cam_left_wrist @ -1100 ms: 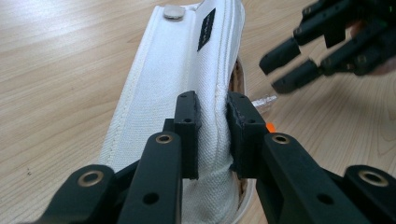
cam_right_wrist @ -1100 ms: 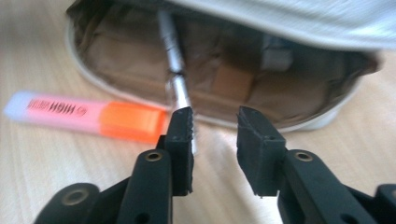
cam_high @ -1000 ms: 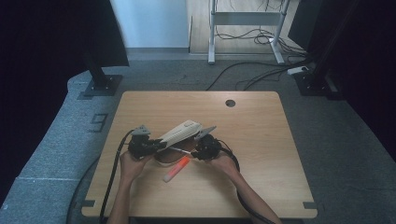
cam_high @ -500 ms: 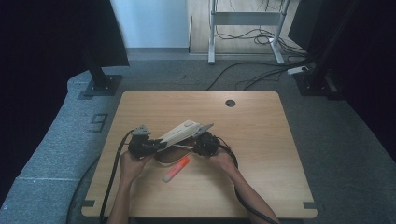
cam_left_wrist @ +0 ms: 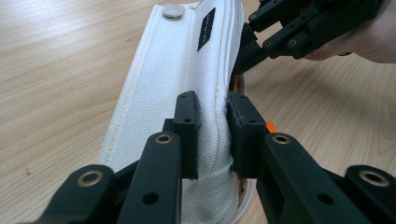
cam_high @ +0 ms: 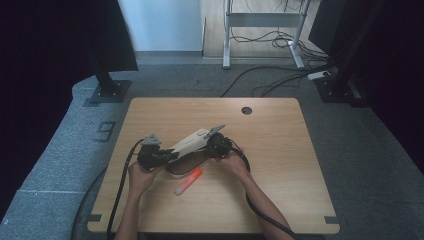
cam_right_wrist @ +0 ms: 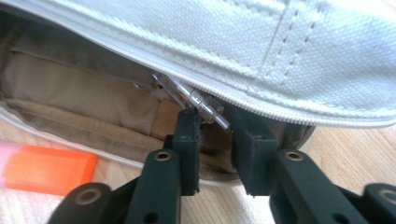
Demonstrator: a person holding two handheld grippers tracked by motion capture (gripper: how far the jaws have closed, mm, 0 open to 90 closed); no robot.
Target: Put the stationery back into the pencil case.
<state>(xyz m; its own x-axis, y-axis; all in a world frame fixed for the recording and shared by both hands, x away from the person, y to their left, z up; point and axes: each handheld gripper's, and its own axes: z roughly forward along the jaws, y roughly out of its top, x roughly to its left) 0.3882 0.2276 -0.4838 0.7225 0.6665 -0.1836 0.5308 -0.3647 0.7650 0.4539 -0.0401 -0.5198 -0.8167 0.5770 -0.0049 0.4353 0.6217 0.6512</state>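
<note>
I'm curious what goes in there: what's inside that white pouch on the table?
Through the open zip of the white pouch you can see tan lining and a metal zipper pull. The upper flap covers the rest, so any contents stay hidden. An orange marker lies outside.

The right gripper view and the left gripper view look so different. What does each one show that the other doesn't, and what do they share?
The right gripper view looks into the open pouch: tan lining, zipper teeth, and a metal zipper pull at the right gripper jaws, which have just been opening. The left gripper view shows the pouch's outside: a snap button, a black label, and the left gripper shut on the fabric. Both show the white pouch, the orange marker and the wooden table.
</note>
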